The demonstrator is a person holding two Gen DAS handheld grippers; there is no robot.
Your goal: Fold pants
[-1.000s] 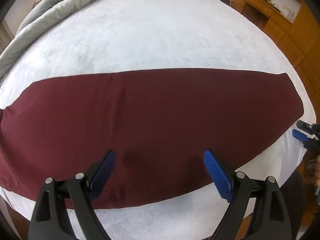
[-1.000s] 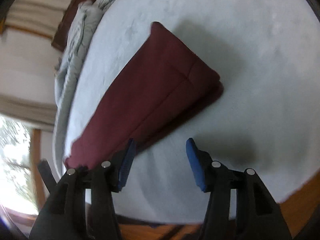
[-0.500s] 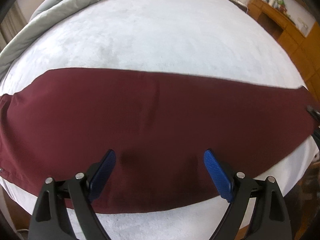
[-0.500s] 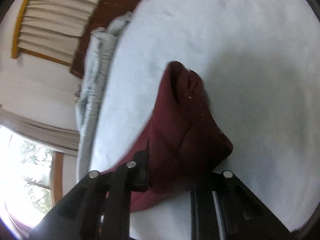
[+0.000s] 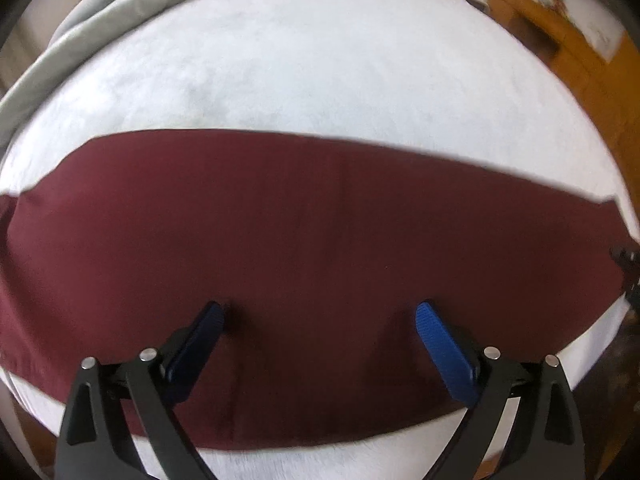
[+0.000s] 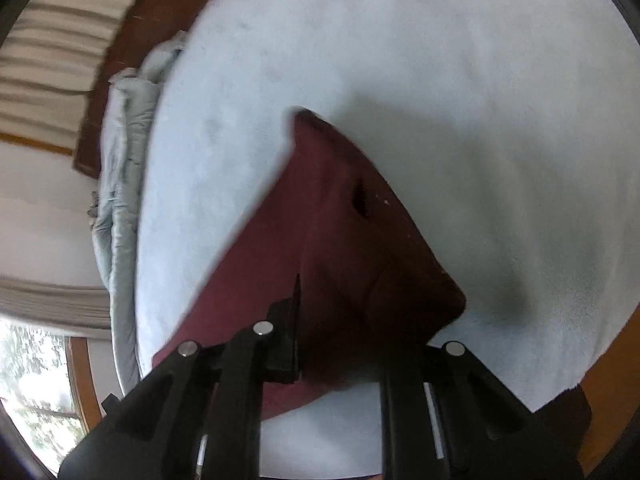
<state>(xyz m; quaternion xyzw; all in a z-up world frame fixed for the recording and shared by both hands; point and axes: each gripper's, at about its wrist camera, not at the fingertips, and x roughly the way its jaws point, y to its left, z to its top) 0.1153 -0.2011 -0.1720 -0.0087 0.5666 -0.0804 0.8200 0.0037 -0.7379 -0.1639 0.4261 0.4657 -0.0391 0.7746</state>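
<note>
The pants [image 5: 320,248], dark red and already doubled leg on leg, lie in a long band from left to right across the near part of the bed [image 5: 320,60]; the step in hand looks like the start of the crosswise fold, one end being taken up to carry over toward the other. The right gripper [image 6: 340,344] has its jaws closed on the end of the pants at the right side of the bed, the cloth bunched and raised off the cover there, though the pads themselves are hidden under the fabric, so how deep the bite goes I cannot tell. The left gripper [image 5: 320,320] hangs above the middle of the band with its jaws spread wide, which have just been opening a little further, and nothing is pinched between them; the cloth below lies flat and smooth. The next move, as I judge it, calls for the right hand to lift its end clear and carry it leftward without dragging the lower layer, while the left either pins the middle as a hinge or takes the near edge. The bed wears a pale fleecy cover; a grey quilt [image 5: 100,28] is heaped along its far left side; wooden cabinets [image 5: 560,40] stand at the far right, and the right camera shows a curtained window [image 6: 40,380] and a dark headboard [image 6: 132,80].
</note>
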